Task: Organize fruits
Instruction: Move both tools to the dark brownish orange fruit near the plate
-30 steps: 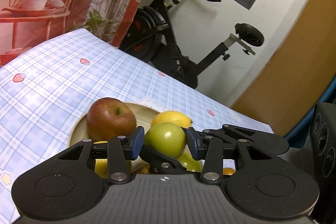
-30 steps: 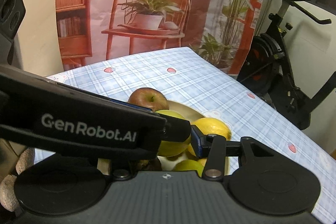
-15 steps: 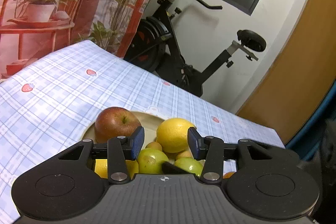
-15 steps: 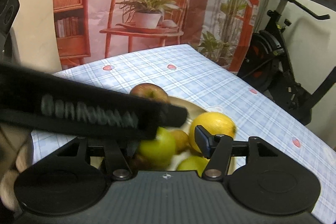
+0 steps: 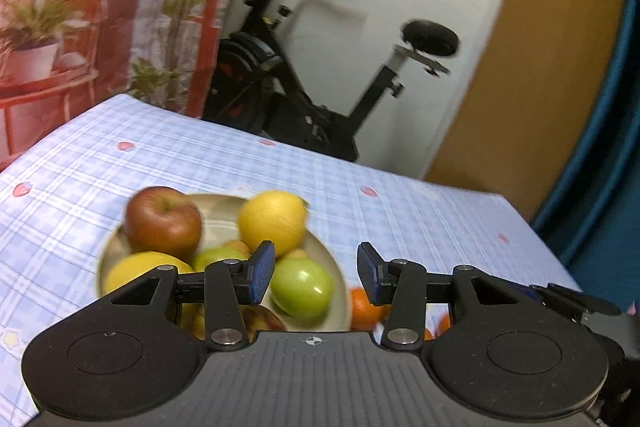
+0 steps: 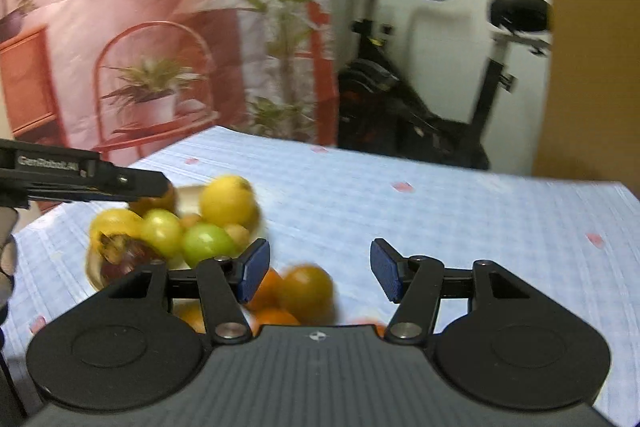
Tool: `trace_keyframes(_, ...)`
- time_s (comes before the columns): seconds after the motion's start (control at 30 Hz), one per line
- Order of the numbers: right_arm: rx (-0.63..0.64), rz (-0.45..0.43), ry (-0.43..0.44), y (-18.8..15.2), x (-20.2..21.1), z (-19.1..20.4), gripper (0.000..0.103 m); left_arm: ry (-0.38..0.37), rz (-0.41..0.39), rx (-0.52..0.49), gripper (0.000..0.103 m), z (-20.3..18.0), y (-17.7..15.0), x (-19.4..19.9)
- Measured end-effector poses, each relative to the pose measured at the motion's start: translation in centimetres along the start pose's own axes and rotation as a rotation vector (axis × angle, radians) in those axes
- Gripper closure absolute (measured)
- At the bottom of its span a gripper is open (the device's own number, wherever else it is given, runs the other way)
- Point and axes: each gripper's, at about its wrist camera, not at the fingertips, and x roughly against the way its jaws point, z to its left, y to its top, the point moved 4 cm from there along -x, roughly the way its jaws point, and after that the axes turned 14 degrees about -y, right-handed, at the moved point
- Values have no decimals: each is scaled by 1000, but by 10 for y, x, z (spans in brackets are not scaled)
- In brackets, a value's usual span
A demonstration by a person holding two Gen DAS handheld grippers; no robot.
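Note:
A beige plate (image 5: 224, 211) on the checked tablecloth holds a red apple (image 5: 162, 223), a lemon (image 5: 272, 221), two green apples (image 5: 302, 289) and more yellow fruit. My left gripper (image 5: 316, 277) is open and empty, above the plate's right edge. Oranges (image 5: 366, 307) lie on the cloth just right of the plate. In the right wrist view the plate (image 6: 93, 269) of fruit sits at the left and several oranges (image 6: 306, 287) lie under my right gripper (image 6: 320, 273), which is open and empty. The left gripper's finger (image 6: 92, 179) shows above the plate.
The tablecloth (image 5: 400, 219) stretches to the right and far side. An exercise bike (image 5: 304, 99) stands beyond the table's far edge, beside a printed backdrop (image 5: 80, 7). A wooden panel (image 5: 520, 67) is at the right.
My left gripper let go of a green apple into the plate and drew back to the right. My right gripper swung right, away from the plate, to above the loose oranges.

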Motion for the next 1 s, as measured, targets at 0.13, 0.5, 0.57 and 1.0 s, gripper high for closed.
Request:
trace_keyframes(0.13, -42, 11, 0, -11, 8, -12, 44, -14, 42, -56, 55, -13, -8, -1)
trace_keyframes(0.5, 75, 22, 177, -29, 26, 33, 51, -15, 157, -41, 56, -14, -25, 6)
trace_keyframes(0.57, 90, 35, 211, -33, 25, 41, 55, -23, 176, -41, 56, -15, -27, 5)
trace_keyframes(1.0, 86, 86, 256, -39, 13, 46, 61, -71, 239, -76, 57, -24, -35, -15)
